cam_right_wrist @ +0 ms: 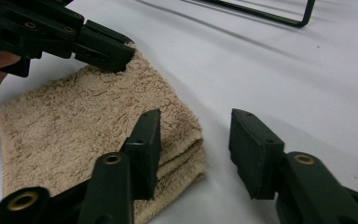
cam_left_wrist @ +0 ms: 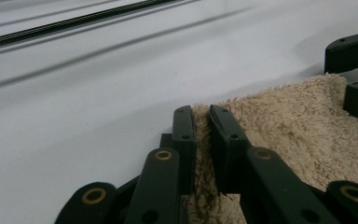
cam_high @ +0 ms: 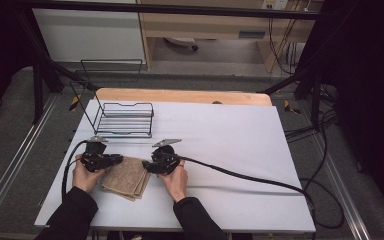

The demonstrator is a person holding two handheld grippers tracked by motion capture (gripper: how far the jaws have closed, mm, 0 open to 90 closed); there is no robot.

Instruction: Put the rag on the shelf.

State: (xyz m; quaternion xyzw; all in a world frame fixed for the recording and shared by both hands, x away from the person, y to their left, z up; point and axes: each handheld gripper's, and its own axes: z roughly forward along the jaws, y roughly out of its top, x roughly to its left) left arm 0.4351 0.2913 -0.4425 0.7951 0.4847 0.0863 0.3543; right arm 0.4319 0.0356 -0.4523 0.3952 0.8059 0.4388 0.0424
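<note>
left tool (cam_left_wrist: 202,140) pinches folded towel (cam_high: 126,177); wire rack (cam_high: 124,120) stands apart.

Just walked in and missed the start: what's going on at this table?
A person is working a folded beige towel with a pair of tongs in each hand. The left tongs are pinched on one towel corner. The right tongs stand open astride the opposite corner, not gripping yet. A wire rack stands behind on the table.

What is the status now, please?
Left gripper shut on folded towel corner. Right gripper open, astride the opposite corner, no grip. Wire rack stands clear behind.
</note>
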